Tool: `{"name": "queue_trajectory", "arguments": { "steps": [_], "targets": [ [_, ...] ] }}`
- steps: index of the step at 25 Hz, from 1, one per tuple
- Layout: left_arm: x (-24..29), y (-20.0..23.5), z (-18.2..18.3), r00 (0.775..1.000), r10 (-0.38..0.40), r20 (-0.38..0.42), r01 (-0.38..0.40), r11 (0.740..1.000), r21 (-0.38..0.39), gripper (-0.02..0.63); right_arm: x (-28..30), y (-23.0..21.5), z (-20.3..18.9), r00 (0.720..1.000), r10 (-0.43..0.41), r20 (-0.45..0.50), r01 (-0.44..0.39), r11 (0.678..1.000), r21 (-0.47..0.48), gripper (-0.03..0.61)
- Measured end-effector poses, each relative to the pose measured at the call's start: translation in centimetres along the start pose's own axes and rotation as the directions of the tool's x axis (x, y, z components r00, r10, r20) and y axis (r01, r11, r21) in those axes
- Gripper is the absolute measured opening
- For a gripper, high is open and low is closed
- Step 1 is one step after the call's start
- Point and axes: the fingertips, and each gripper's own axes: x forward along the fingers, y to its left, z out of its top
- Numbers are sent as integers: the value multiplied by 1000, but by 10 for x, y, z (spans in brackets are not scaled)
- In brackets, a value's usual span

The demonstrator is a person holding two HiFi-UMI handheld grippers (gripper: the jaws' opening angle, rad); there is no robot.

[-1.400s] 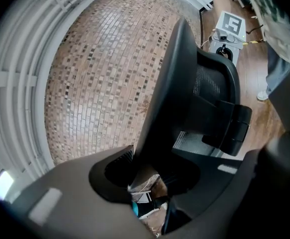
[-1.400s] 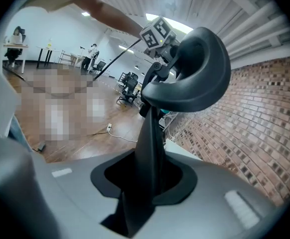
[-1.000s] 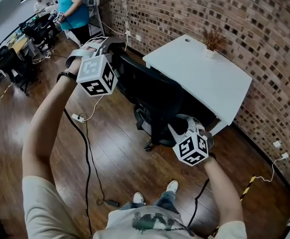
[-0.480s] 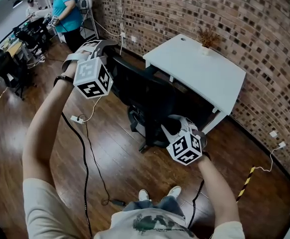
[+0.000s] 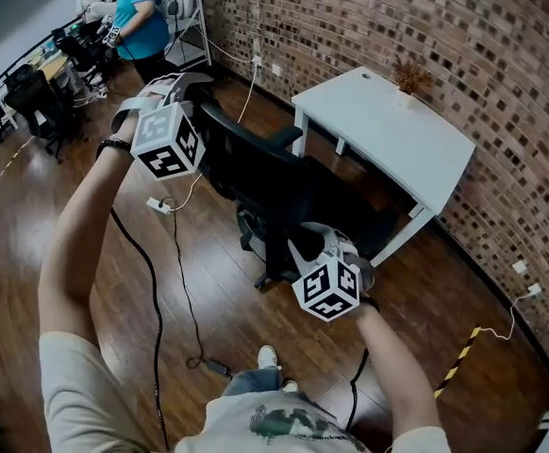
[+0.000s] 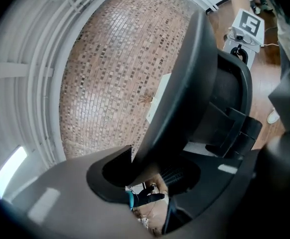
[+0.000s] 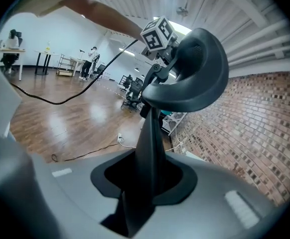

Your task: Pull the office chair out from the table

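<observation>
- Dark wood flooring (image 5: 86, 215) runs up to a brick wall (image 5: 425, 17), and the white table (image 5: 388, 130) stands against that wall with a small dried plant (image 5: 411, 78) on its far edge.
- Just in front of the table is the black office chair (image 5: 265, 182). Its backrest faces the person, and the front of its seat is close to the table's near edge. It looks mostly out but not fully clear.
- The left gripper (image 5: 199, 88) pinches the far end of the backrest's rim. Its jaws have just eased slightly wider, with the rim running between them.
- The right gripper (image 5: 320, 242) is clamped on the near end of the same rim, and the thin dark edge fills its gap.
- To do the pull well, draw both ends back evenly so the chair rolls straight instead of swivelling on its base.
- Keep the pull low and level, since lifting the rim would tip the backrest rather than roll the castors.
- Firm up the left hold before pulling harder, because a thin rim could slip out of it.
- A black cable (image 5: 166, 291) and a white power strip (image 5: 158, 206) lie on the floor behind the chair and could catch a castor, so steer between them.
- Well apart in the far corner, a person in a teal top (image 5: 147, 12) stands by other desks.
</observation>
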Motion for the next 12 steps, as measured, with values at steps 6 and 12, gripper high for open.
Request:
{"name": "queue_trajectory", "arguments": {
  "steps": [6,12],
  "targets": [
    [-54,-23,-6,999,10,-37,-12,999,-34,150,-31,44,10,999,26,19,-26,999,-26,107],
    [-103,-39,-17,997,-11,-79,9,1000,-25,155,-56,92,32,997,63,42,-61,997,-48,107]
  ]
}}
